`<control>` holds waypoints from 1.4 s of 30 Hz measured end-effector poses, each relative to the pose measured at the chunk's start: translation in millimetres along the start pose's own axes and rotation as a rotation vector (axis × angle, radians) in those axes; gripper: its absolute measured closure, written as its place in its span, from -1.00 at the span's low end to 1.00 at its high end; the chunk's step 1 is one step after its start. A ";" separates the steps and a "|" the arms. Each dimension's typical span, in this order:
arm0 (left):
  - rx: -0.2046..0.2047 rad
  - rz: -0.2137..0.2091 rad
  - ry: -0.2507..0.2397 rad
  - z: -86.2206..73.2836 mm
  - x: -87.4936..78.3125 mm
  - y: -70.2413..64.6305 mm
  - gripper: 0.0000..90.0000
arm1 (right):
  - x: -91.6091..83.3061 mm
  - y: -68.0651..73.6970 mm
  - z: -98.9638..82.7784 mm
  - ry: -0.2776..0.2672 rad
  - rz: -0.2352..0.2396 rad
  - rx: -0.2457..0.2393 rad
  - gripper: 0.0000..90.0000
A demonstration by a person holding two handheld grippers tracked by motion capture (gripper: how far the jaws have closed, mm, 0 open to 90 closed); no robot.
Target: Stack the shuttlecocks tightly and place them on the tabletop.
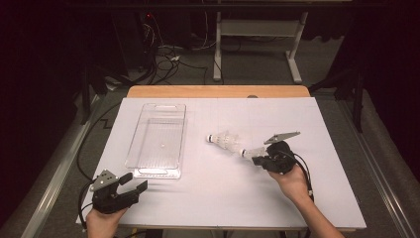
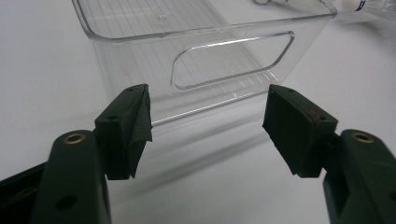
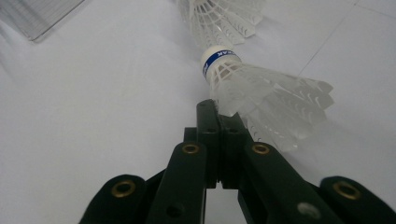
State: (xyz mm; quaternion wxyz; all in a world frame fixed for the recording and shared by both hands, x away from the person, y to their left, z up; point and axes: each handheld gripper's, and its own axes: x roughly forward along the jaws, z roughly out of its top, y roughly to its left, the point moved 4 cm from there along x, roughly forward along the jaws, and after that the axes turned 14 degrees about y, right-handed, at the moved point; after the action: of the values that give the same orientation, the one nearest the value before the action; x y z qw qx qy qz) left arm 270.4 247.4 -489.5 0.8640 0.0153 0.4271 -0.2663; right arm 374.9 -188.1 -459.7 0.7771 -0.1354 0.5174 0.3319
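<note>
Two white plastic shuttlecocks lie right of the table's middle. The nearer shuttlecock (image 1: 249, 152) (image 3: 243, 79) has a blue band at its cork, and my right gripper (image 1: 256, 159) (image 3: 218, 111) is shut on the edge of its skirt. The farther shuttlecock (image 1: 221, 139) (image 3: 219, 18) rests just beyond, cork pointing left in the high view. A clear plastic bin (image 1: 141, 130) (image 2: 140, 60) stands empty left of centre. My left gripper (image 1: 137, 180) (image 2: 208, 126) is open at the front left, just short of the bin's near end wall, with nothing between its pads.
A white sheet (image 1: 208, 198) covers the wooden table (image 1: 218, 91). Dark floor, cables and a desk frame (image 1: 257, 44) lie beyond the far edge. A metal rail (image 1: 54, 173) runs along the left side.
</note>
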 end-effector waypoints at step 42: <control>0.002 -0.001 0.000 0.0 0.0 0.0 -0.27 | 7.2 -6.3 30.1 0.006 0.014 0.018 1.00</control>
State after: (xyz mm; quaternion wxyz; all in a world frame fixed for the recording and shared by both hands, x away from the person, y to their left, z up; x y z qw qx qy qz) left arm 270.4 247.3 -489.5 0.8639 0.0158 0.4269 -0.2670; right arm 402.3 -173.4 -454.1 0.7743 -0.1256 0.5238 0.3322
